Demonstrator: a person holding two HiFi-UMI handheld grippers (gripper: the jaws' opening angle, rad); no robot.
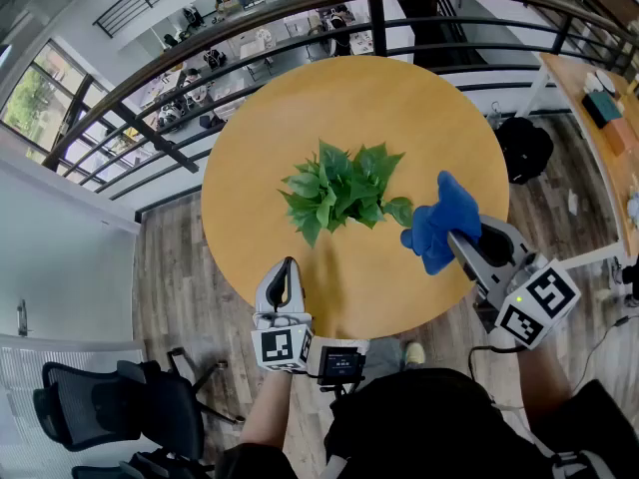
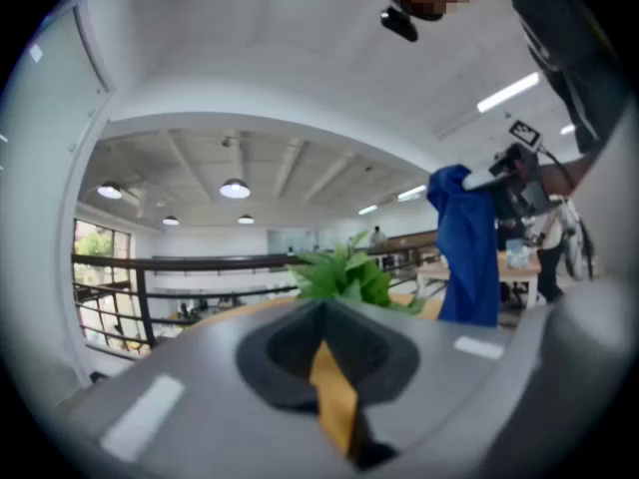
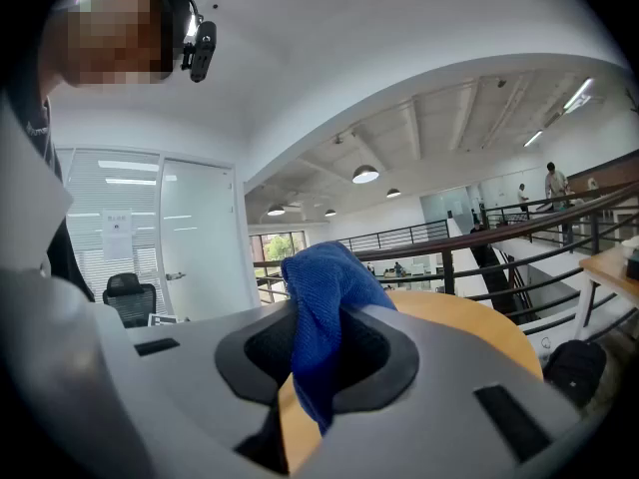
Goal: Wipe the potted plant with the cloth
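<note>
1 potted plant (image 1: pixel 339 193) with glossy, pointed green leaves sits near the middle of the round, smooth wooden table (image 1: pixel 399 108); its pot is apparently hidden under the foliage. 1 blue, nubby cloth (image 1: pixel 439 223) hangs bunched just beside the rightmost leaf, pinched by the right gripper (image 1: pixel 454 239). The left gripper (image 1: pixel 288 267), jaws pressed together on nothing, hovers over the table's near edge. A dark metal railing (image 1: pixel 200 58) curves behind the table, and 1 black office chair (image 1: pixel 110 402) stands on the plank floor.
</note>
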